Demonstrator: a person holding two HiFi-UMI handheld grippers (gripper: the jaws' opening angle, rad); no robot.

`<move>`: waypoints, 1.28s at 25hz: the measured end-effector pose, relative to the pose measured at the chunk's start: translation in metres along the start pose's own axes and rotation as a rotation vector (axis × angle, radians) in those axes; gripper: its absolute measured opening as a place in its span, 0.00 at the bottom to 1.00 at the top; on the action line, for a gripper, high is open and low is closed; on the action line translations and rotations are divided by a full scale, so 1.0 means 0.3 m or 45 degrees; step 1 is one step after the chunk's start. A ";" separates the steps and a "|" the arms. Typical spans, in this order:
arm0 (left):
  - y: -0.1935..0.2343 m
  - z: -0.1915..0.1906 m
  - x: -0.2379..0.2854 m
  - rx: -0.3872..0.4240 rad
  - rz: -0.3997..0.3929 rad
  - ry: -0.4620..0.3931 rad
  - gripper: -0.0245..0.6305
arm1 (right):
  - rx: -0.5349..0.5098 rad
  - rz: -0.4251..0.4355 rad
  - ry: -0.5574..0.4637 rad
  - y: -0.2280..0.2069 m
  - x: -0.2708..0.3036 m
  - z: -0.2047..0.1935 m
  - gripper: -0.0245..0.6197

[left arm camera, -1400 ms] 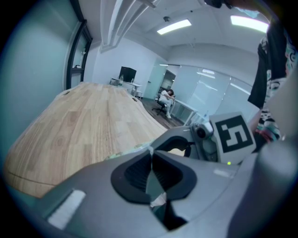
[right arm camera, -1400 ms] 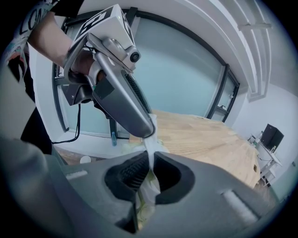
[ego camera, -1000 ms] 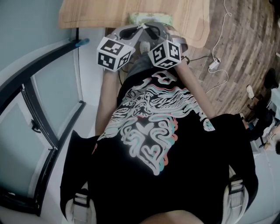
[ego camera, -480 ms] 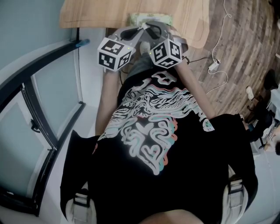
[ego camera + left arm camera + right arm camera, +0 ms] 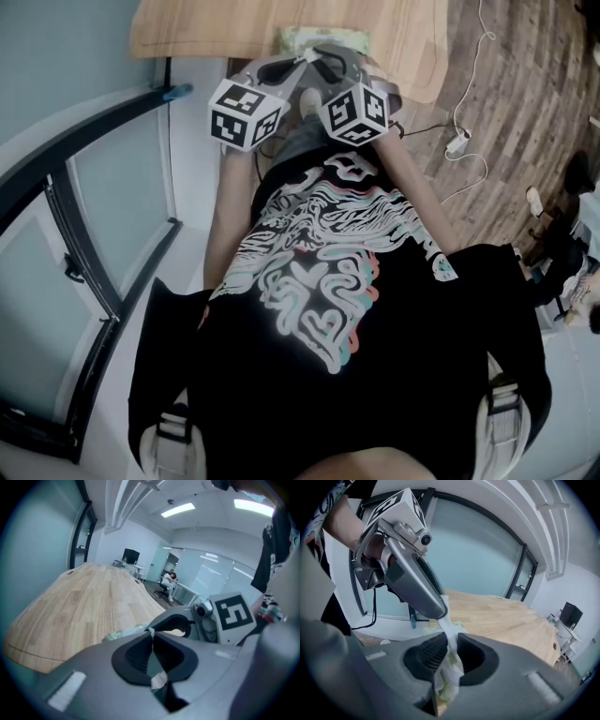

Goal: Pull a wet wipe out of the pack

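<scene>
The green wet wipe pack (image 5: 323, 39) lies at the near edge of the wooden table (image 5: 206, 28); a strip of it shows past the jaws in the left gripper view (image 5: 123, 633). A white wet wipe (image 5: 449, 644) is stretched between the two grippers, just in front of the pack. My right gripper (image 5: 449, 637) is shut on the wipe, whose crumpled end hangs down between the pads. My left gripper (image 5: 150, 631) is shut too, with a white sliver of wipe at its tip. In the right gripper view the left gripper (image 5: 439, 610) pinches the wipe's upper end. Both marker cubes (image 5: 246, 112) sit close together in the head view.
A black-framed glass partition (image 5: 84, 216) runs along the left. Cables and a white adapter (image 5: 459, 141) lie on the wood-plank floor to the right. The person's black printed shirt (image 5: 319, 281) fills the lower head view. Far desks and a seated person (image 5: 168, 581) are behind the table.
</scene>
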State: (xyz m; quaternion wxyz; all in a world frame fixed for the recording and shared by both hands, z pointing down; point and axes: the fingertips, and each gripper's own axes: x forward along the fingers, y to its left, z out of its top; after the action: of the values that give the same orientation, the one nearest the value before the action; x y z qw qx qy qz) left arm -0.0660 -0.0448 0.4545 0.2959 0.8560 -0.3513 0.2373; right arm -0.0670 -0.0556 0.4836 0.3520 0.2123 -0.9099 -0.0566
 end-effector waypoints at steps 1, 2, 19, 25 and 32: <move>0.000 0.000 -0.003 0.000 0.001 0.000 0.03 | 0.003 -0.002 0.001 0.001 -0.001 0.000 0.14; -0.001 0.000 -0.005 0.000 0.001 -0.001 0.03 | 0.006 -0.003 0.001 0.002 -0.002 0.001 0.14; -0.003 0.002 -0.023 -0.001 0.014 -0.005 0.04 | 0.044 0.002 0.016 -0.002 -0.006 -0.008 0.14; 0.018 -0.002 -0.037 -0.023 0.031 -0.012 0.04 | 0.056 0.004 0.041 -0.014 -0.002 -0.032 0.14; 0.031 -0.015 -0.053 -0.038 0.051 -0.017 0.03 | 0.056 0.009 0.053 -0.008 0.003 -0.035 0.14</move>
State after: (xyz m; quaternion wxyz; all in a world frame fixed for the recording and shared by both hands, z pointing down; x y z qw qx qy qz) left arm -0.0840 -0.0399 0.4512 0.3014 0.8458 -0.3740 0.2321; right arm -0.0597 -0.0577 0.4913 0.3664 0.2180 -0.9040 -0.0309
